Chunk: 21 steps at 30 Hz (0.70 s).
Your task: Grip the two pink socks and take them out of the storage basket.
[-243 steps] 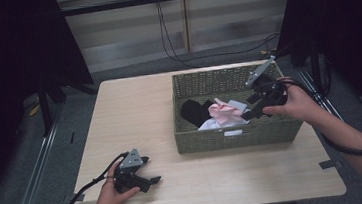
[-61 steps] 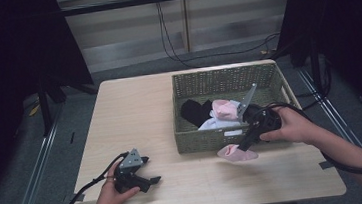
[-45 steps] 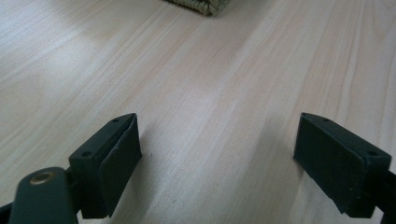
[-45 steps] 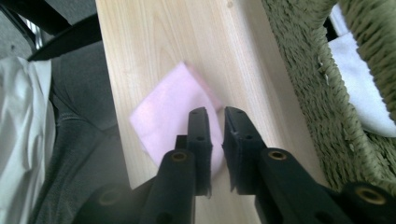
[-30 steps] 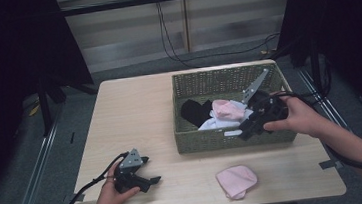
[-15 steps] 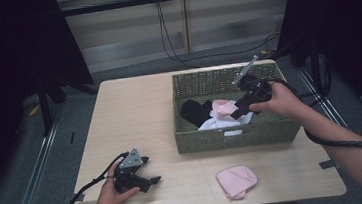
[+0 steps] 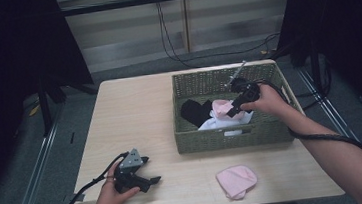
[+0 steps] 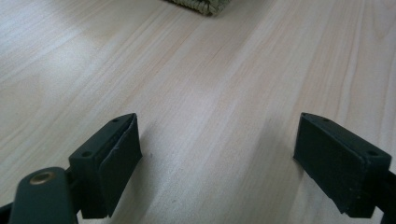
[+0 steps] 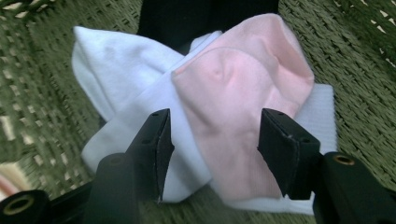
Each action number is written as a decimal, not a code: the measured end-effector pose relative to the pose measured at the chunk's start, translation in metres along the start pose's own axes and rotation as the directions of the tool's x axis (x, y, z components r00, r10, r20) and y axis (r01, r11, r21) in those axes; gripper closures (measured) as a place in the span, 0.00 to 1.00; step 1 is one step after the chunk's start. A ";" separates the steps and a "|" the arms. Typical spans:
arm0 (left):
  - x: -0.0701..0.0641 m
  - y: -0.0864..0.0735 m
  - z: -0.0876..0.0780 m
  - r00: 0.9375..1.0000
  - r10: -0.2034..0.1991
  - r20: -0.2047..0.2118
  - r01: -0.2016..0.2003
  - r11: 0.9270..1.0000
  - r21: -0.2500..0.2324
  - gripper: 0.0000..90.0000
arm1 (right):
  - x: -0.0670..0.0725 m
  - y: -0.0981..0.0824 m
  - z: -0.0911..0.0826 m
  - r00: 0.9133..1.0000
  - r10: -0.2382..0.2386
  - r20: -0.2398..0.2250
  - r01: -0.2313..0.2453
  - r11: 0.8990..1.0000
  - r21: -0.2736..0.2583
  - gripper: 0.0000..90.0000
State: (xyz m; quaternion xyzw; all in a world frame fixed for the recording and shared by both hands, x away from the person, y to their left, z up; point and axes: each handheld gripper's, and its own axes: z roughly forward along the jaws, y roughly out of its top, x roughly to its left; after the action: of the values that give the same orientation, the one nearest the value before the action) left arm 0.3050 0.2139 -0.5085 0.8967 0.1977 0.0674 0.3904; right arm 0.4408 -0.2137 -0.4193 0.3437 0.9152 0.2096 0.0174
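Since a second ago the right gripper (image 7: 231, 110) has swung from the basket's near right rim down and leftward into the basket (image 7: 232, 138), while the left gripper (image 7: 146, 174) has kept its place on the near left part of the bench (image 7: 134, 111). Its fingers (image 9: 156, 149) have just been opening and then easing slightly back, and they now stand partly apart over a pink sock (image 9: 243, 107) without pressing on it; the right gripper view shows the sock between them but not pinched. That pink sock lies across a white sock (image 9: 116, 88), and a black sock (image 9: 205, 14) sits just beyond both, toward the left half of the basket in the high view (image 7: 196, 111). All three rest on the woven floor of the basket, which stands on the far right part of the bench. A second pink sock (image 7: 237, 181) lies flat on the bench just near of the basket's front wall, close to the near edge, well apart from both grippers. The left gripper rests on the bench in the person's left hand (image 7: 111, 201), its cable trailing off to the left. In the left gripper view its fingers (image 8: 114, 158) stand wide apart with only bare wood between them, and a corner of the basket (image 8: 201, 4) shows at the far edge.
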 end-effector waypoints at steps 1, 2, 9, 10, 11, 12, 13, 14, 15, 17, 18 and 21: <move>0.000 0.000 0.000 1.000 0.001 -0.001 -0.001 1.000 0.001 0.16 | 0.000 0.001 0.003 1.000 -0.003 -0.008 0.003 1.000 0.004 0.49; 0.000 0.000 0.000 1.000 0.000 0.000 0.000 1.000 0.000 0.16 | -0.001 0.002 0.006 1.000 -0.006 -0.005 0.006 1.000 0.006 0.49; 0.000 0.000 0.000 1.000 0.000 0.000 0.000 1.000 0.000 0.16 | -0.004 0.006 0.023 1.000 0.001 0.010 -0.002 0.999 0.053 0.68; 0.000 0.000 0.000 1.000 0.001 0.000 -0.001 1.000 0.001 0.16 | -0.004 0.006 0.026 1.000 0.000 0.008 0.000 0.998 0.061 0.75; 0.000 0.000 0.000 1.000 0.001 -0.001 -0.001 1.000 0.001 0.16 | -0.005 0.006 0.026 1.000 0.005 -0.001 -0.005 0.998 0.070 0.81; 0.000 0.000 0.000 1.000 0.002 0.000 -0.002 1.000 0.001 0.16 | -0.005 0.006 0.026 1.000 0.005 -0.009 -0.004 0.998 0.066 0.85; 0.000 0.000 0.000 1.000 0.003 0.000 -0.003 1.000 0.001 0.16 | -0.005 0.006 0.025 1.000 0.013 -0.012 -0.012 0.998 0.067 0.90; 0.000 0.000 0.000 1.000 0.002 0.000 -0.002 1.000 0.001 0.16 | -0.006 0.005 0.023 1.000 0.018 -0.019 -0.017 0.998 0.061 0.92; 0.000 0.000 0.000 1.000 0.002 0.000 -0.002 1.000 0.001 0.16 | -0.008 0.005 0.018 0.999 0.031 -0.029 -0.030 0.999 0.045 0.94; 0.000 0.000 0.000 1.000 0.002 0.000 -0.002 1.000 0.001 0.16 | -0.009 0.004 0.011 0.998 0.040 -0.039 -0.039 0.999 0.027 0.95; 0.000 0.000 0.000 1.000 0.002 0.000 -0.002 1.000 0.001 0.16 | -0.010 0.003 0.007 0.998 0.046 -0.046 -0.046 0.999 0.014 0.96; 0.000 0.000 0.000 1.000 0.002 0.000 -0.002 1.000 0.001 0.16 | -0.010 0.002 -0.005 0.997 0.055 -0.052 -0.056 0.998 -0.006 0.96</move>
State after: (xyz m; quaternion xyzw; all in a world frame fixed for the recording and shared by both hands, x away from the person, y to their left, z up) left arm 0.3046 0.2143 -0.5084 0.8970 0.1966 0.0675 0.3901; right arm 0.4489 -0.2208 -0.4147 0.3634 0.9047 0.2222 -0.0112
